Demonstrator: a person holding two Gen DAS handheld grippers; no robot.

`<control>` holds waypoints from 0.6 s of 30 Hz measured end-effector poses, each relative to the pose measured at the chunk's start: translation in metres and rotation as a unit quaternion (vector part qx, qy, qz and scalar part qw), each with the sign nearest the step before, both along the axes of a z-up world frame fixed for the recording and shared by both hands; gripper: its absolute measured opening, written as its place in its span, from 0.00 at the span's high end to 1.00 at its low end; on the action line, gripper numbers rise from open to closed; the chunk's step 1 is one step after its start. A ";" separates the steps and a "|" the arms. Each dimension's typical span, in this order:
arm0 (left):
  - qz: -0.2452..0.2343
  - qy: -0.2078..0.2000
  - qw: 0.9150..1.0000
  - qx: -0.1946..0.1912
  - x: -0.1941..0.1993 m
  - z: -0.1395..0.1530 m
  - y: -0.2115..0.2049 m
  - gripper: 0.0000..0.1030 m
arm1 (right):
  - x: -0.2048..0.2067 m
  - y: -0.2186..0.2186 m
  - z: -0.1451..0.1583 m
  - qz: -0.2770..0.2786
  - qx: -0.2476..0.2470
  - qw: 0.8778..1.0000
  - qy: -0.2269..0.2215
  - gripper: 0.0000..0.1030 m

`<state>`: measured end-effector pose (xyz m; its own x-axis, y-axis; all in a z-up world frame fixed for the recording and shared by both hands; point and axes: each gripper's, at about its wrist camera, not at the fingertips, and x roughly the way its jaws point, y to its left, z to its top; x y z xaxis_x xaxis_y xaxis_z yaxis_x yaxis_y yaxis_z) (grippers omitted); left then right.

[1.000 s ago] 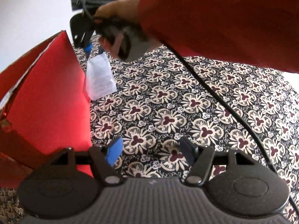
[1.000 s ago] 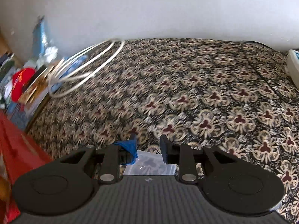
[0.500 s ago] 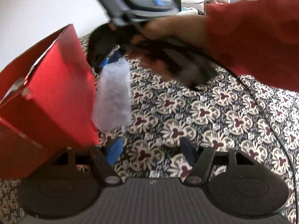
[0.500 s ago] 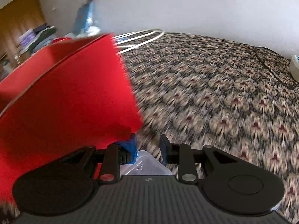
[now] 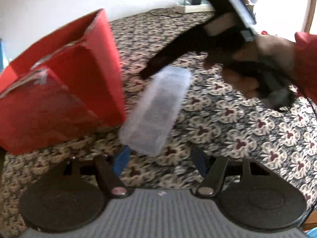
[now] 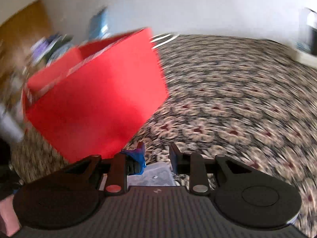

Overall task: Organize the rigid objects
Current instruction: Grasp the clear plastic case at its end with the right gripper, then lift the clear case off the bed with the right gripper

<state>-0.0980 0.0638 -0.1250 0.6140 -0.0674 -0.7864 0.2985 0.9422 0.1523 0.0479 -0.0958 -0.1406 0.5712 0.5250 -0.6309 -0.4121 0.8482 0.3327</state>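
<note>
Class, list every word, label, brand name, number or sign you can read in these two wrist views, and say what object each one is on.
None can be read.
Red cardboard box: plain sides, no print visible.
Clear plastic rectangular case, held in the right gripper: motion-blurred; any marking is unreadable.
Black device above the hand: its face is too blurred to read.
Items stacked by the wall: too small and blurred to read.
</note>
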 end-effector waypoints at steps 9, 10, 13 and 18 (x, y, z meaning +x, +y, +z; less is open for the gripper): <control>-0.031 -0.024 0.999 0.024 0.031 0.007 -0.002 0.34 | -0.027 -0.050 -0.001 -0.113 0.086 0.984 0.103 0.91; -0.035 -0.020 0.999 0.024 0.032 0.006 -0.004 0.34 | -0.029 -0.053 -0.002 -0.118 0.090 0.982 0.114 0.90; -0.029 0.000 0.999 0.024 0.044 -0.001 -0.010 0.34 | -0.035 -0.056 -0.006 -0.126 0.107 0.977 0.132 0.90; -0.017 0.036 0.999 0.013 0.058 -0.007 -0.017 0.34 | -0.040 -0.054 -0.010 -0.125 0.116 0.974 0.151 0.90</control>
